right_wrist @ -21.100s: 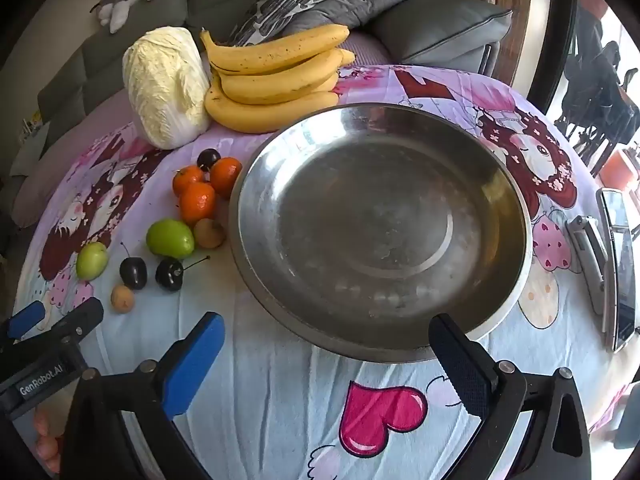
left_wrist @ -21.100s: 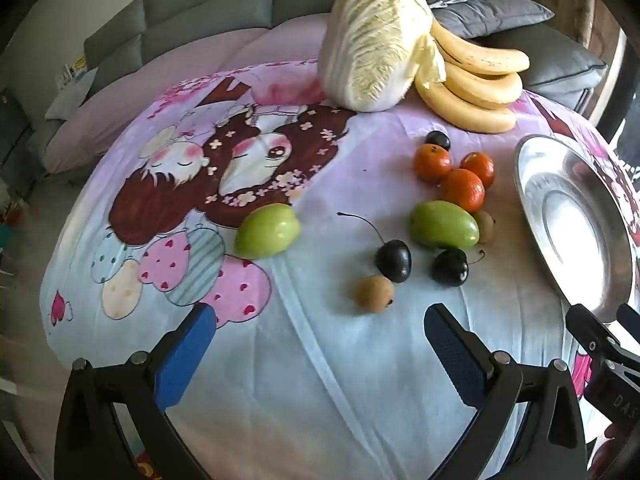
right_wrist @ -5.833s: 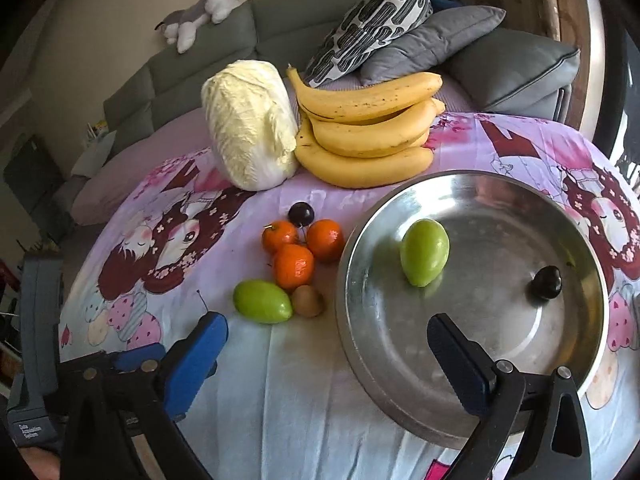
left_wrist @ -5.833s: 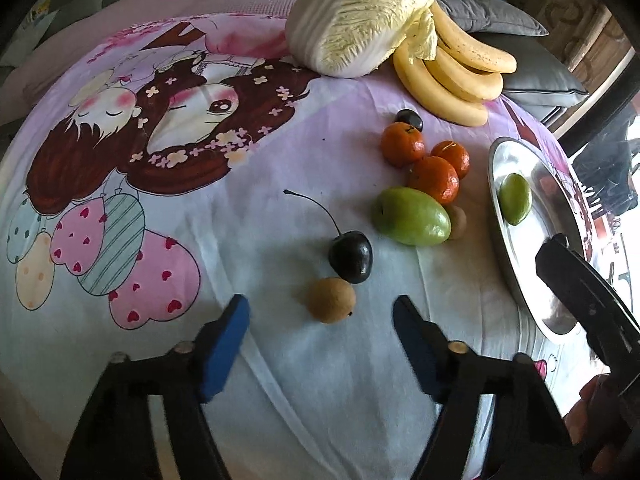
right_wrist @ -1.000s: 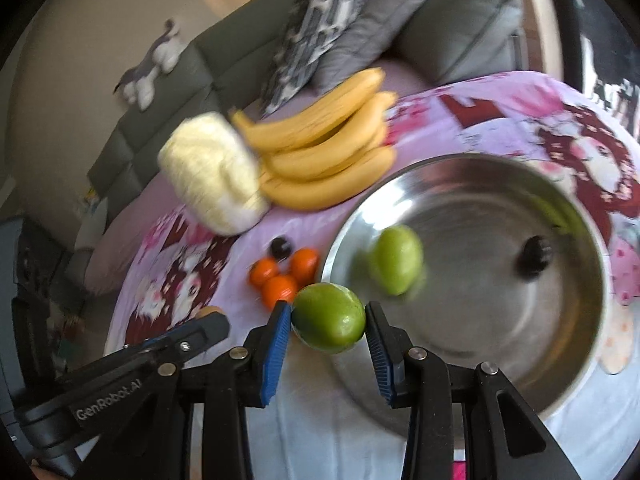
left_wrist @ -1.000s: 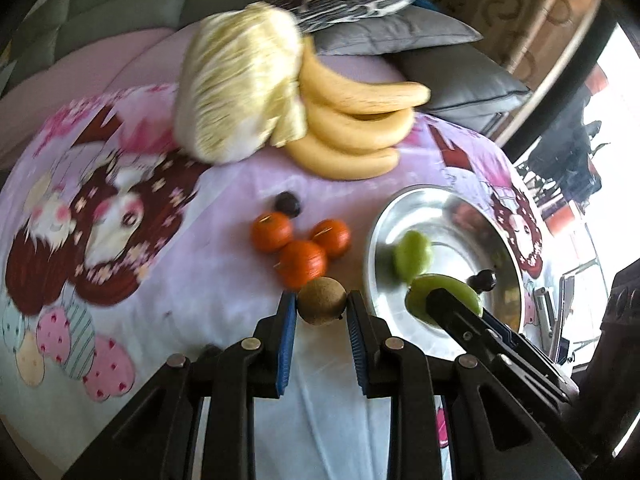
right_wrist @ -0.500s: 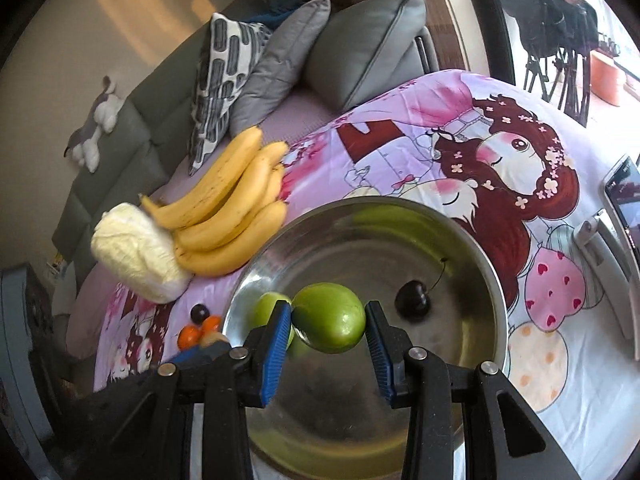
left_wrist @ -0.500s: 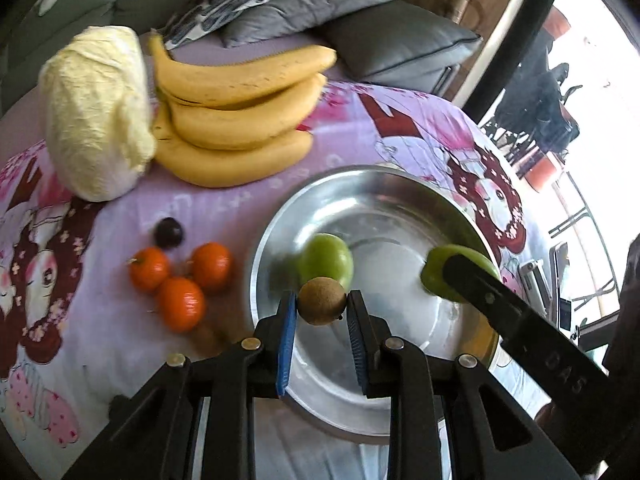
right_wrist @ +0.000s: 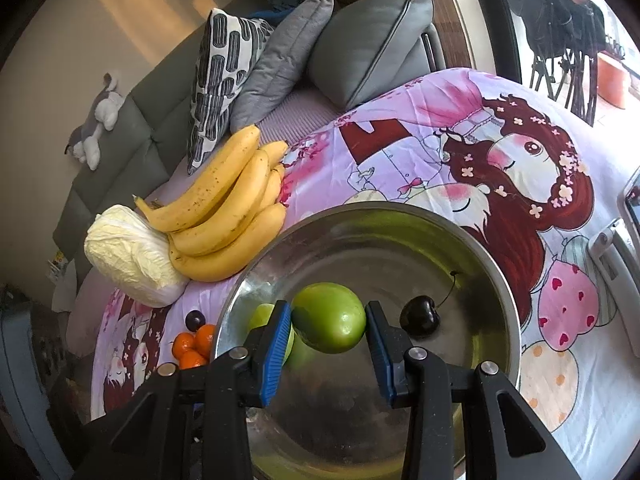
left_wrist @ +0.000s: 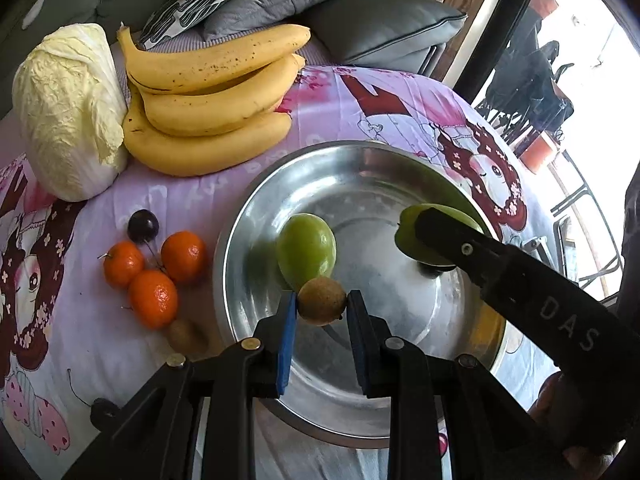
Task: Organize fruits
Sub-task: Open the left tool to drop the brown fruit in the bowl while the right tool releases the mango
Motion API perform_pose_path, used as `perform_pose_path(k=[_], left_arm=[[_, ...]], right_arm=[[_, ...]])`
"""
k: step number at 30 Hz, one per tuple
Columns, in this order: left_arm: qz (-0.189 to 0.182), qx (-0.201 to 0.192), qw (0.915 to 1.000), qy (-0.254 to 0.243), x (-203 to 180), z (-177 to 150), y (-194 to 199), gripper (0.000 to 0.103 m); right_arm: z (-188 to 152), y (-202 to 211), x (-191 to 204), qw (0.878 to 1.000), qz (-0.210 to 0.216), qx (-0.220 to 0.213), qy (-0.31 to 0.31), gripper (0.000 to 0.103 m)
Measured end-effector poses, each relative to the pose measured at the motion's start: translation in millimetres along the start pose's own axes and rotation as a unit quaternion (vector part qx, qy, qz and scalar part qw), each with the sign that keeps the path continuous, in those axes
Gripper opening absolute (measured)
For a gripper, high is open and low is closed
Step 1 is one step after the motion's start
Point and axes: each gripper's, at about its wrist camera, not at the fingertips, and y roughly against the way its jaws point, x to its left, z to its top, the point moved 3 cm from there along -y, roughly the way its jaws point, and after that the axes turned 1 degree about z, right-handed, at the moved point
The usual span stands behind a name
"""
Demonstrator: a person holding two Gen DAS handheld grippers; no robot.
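Left hand-held gripper (left_wrist: 322, 308) clamped on a small brown fruit (left_wrist: 322, 301) above the steel bowl (left_wrist: 256, 208). Right hand-held gripper (right_wrist: 328, 320) clamped on a green fruit (right_wrist: 330, 318) above the same bowl.

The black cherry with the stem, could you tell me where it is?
The cherry lies inside the metal bowl, just right of the right gripper's green fruit.

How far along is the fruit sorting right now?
Done: one green fruit and a cherry lie in the metal bowl. In hand: left gripper holds a brown fruit, right gripper another green one. Left: three oranges, bananas.
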Motion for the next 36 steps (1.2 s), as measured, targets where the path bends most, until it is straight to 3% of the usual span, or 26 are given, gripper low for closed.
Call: perform_pose_path(k=[36], left_arm=[[0.009, 0.039, 0.9991, -0.011, -2, -9, -26, 0.027]], right_arm=[[-11, -30, -2, 0.998, -0.041, 0.049, 0.015, 0.041]])
